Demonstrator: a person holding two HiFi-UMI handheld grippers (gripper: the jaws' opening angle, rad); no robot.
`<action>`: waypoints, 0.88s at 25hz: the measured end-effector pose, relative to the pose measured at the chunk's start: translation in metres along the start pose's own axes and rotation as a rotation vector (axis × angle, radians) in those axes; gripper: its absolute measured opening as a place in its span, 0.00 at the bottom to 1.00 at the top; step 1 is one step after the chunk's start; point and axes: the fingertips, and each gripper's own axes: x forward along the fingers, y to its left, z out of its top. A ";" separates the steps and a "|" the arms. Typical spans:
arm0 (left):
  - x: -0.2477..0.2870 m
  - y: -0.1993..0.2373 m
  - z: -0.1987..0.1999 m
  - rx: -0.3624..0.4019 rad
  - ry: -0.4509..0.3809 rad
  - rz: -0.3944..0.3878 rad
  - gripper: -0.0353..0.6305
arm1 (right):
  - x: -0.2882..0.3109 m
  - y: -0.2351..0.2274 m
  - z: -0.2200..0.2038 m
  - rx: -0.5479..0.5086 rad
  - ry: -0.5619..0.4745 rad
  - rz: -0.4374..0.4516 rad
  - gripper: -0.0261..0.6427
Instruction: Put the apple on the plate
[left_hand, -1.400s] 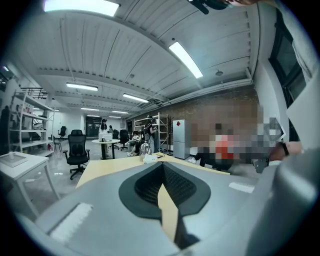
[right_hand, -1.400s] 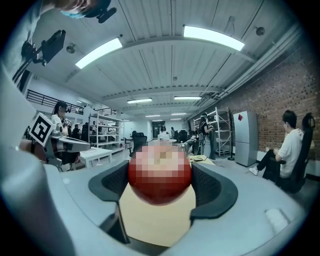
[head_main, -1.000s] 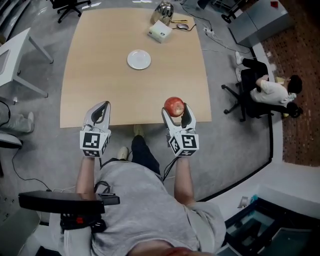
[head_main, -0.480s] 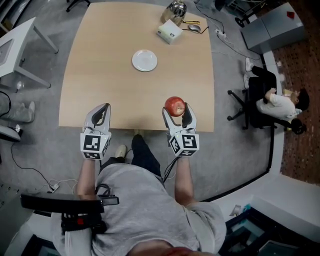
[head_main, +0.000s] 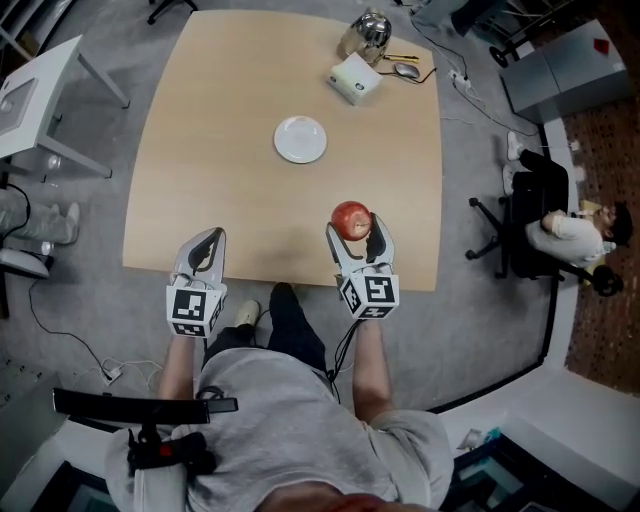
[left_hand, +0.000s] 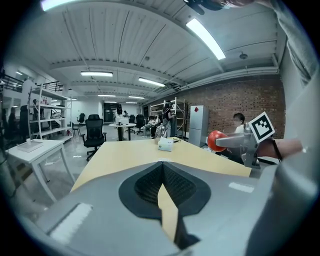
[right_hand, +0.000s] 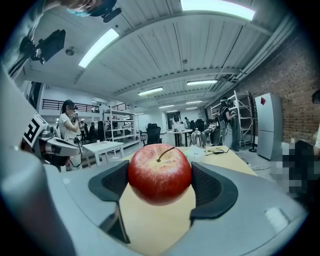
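Note:
A red apple (head_main: 351, 220) (right_hand: 160, 173) is clamped between the jaws of my right gripper (head_main: 356, 228), held above the near right part of the wooden table (head_main: 220, 180). From the left gripper view the apple (left_hand: 216, 140) shows red at the right. The small white plate (head_main: 301, 139) lies empty near the table's middle, well beyond the apple. My left gripper (head_main: 201, 249) hovers at the table's near edge, its jaws shut with nothing between them.
At the table's far end stand a white box (head_main: 356, 79), a shiny metal kettle (head_main: 366, 32) and a mouse (head_main: 406, 70) with cables. A white side table (head_main: 40, 90) is at the left. A seated person (head_main: 570, 238) on an office chair is at the right.
The view has shifted: the table and plate now sit lower and more to the right in the head view. Both grippers keep their pose, the apple still held.

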 end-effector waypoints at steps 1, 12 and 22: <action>0.002 0.002 -0.001 -0.001 0.003 0.002 0.08 | 0.005 -0.001 -0.001 0.000 0.001 0.003 0.62; 0.026 0.012 -0.009 -0.019 0.038 0.019 0.08 | 0.051 -0.015 -0.010 -0.004 0.027 0.031 0.62; 0.038 0.019 -0.019 -0.047 0.069 0.040 0.08 | 0.094 -0.023 -0.018 -0.018 0.056 0.065 0.62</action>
